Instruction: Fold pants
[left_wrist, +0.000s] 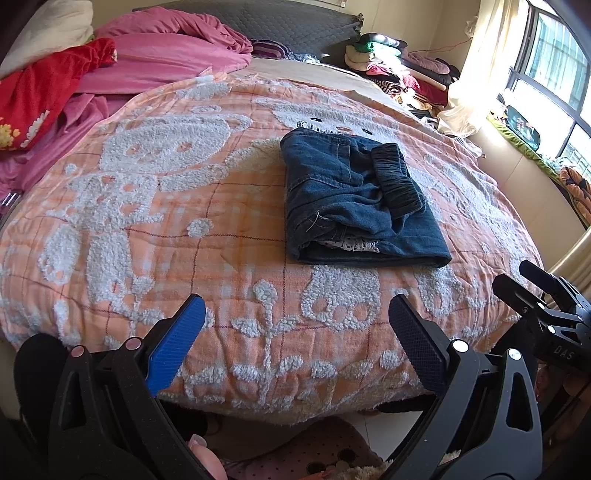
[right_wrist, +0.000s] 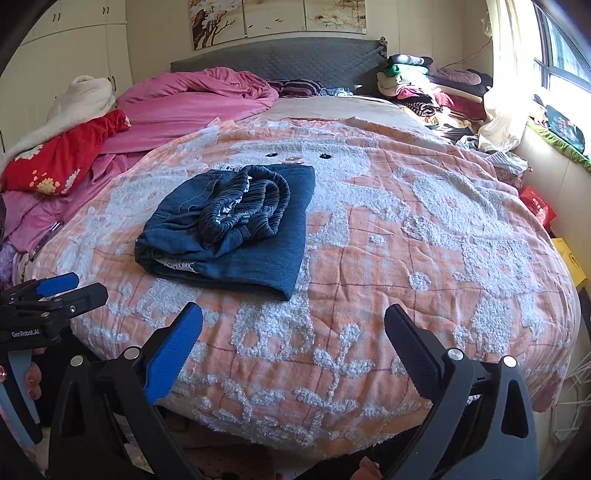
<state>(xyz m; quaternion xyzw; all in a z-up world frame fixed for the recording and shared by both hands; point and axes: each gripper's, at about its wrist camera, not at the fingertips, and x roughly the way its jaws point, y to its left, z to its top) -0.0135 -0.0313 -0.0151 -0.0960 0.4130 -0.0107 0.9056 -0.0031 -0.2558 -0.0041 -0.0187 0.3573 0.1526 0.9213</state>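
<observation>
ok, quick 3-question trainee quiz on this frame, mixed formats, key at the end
1. True or false: the left gripper is shut on the jeans.
2. Multiple choice: the jeans lie A) spread flat, full length B) folded into a compact bundle C) hanging off the bed edge.
3. Fill in: the jeans rest on the orange ____ with fluffy white animal patterns.

Key: 1 false, both it and the right gripper are open and hold nothing. 2 B. 3 blanket.
</observation>
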